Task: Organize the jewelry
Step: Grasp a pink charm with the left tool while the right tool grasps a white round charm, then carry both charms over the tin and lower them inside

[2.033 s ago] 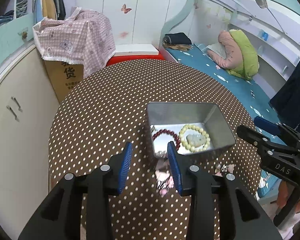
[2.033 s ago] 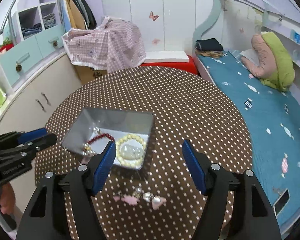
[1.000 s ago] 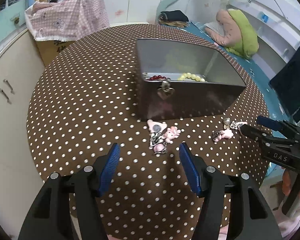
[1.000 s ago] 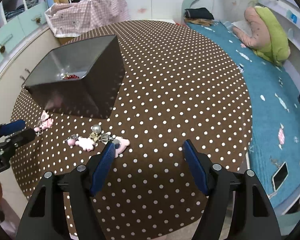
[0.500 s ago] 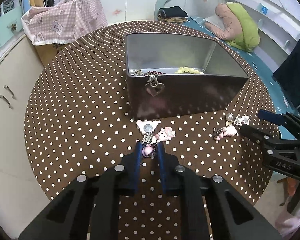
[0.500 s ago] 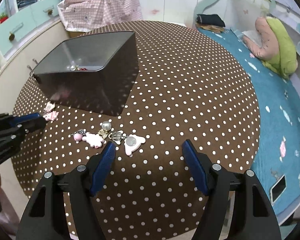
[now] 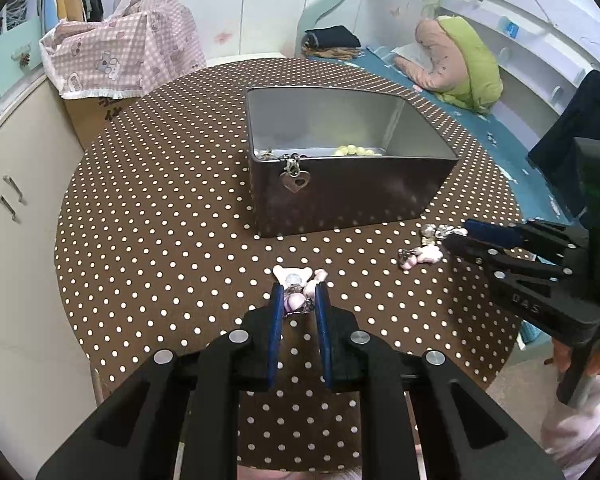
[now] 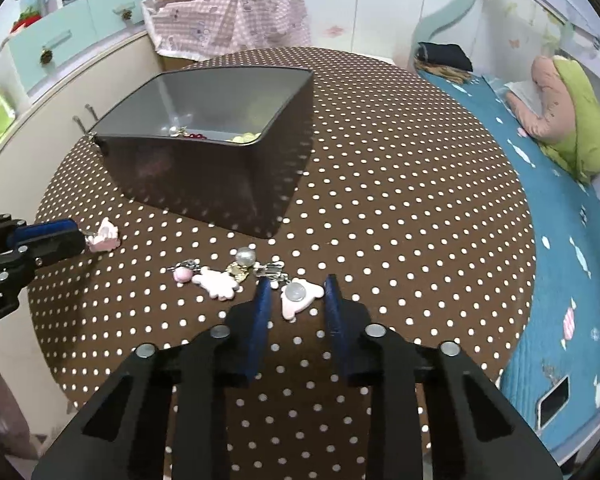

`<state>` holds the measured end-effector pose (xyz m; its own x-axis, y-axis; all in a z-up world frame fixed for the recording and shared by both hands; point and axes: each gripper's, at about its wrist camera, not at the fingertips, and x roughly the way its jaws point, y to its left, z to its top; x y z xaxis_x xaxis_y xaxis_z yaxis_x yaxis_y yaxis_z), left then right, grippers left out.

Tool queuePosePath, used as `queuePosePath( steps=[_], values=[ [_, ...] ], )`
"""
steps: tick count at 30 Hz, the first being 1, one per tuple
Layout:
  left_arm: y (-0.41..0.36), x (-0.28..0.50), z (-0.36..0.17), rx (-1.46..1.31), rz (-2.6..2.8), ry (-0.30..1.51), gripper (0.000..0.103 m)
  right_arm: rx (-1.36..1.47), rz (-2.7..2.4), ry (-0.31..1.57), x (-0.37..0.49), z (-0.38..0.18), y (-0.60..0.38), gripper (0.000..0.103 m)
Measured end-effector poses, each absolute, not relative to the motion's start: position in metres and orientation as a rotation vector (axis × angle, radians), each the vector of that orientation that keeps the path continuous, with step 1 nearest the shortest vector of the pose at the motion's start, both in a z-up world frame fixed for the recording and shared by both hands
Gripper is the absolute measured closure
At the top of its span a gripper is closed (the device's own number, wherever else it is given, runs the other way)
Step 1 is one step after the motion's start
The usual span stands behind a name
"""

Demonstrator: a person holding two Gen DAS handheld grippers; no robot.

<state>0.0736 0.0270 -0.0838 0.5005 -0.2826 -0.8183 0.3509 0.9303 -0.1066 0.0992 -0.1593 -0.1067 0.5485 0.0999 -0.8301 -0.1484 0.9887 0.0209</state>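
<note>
Compared with half a second earlier, the left hand-held gripper [image 7: 298, 298] keeps its blue pads pinched on the pink charm cluster [image 7: 296, 286] at the near edge of the polka-dot bench [image 7: 160, 220]; the cluster shows between the pads with a bear-shaped piece poking out ahead. The right hand-held gripper [image 8: 298, 294], spread wide a moment ago, has narrowed and moved forward, its pads now flanking a pink bear charm [image 8: 298, 296] without visibly touching it, so it is part-open. Two charm clusters lie on the bench: the one in the left grip and a second chain [image 8: 228, 274] of a pearl bead, a pink ball, a pink paw-like piece and the bear. One metal tin [image 7: 352, 184] stands behind them, near the bench's middle, unmoved. Inside it show one yellow bead bracelet [image 7: 356, 151] and one dark red bead strand [image 8: 196, 135]; one heart pendant [image 7: 296, 182] hangs over its front wall.
</note>
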Motion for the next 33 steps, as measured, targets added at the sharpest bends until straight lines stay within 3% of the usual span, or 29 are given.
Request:
queuePosePath(
  steps=[16, 33],
  values=[
    [0.046, 0.068, -0.099, 0.038, -0.347, 1.030, 0.088, -0.004, 0.106, 0.964, 0.079, -0.097, -0.176, 0.080],
    [0.042, 0.082, -0.037, 0.072, -0.344, 0.866, 0.088, 0.029, 0.120, 0.852, 0.080, -0.046, -0.180, 0.080]
  ],
)
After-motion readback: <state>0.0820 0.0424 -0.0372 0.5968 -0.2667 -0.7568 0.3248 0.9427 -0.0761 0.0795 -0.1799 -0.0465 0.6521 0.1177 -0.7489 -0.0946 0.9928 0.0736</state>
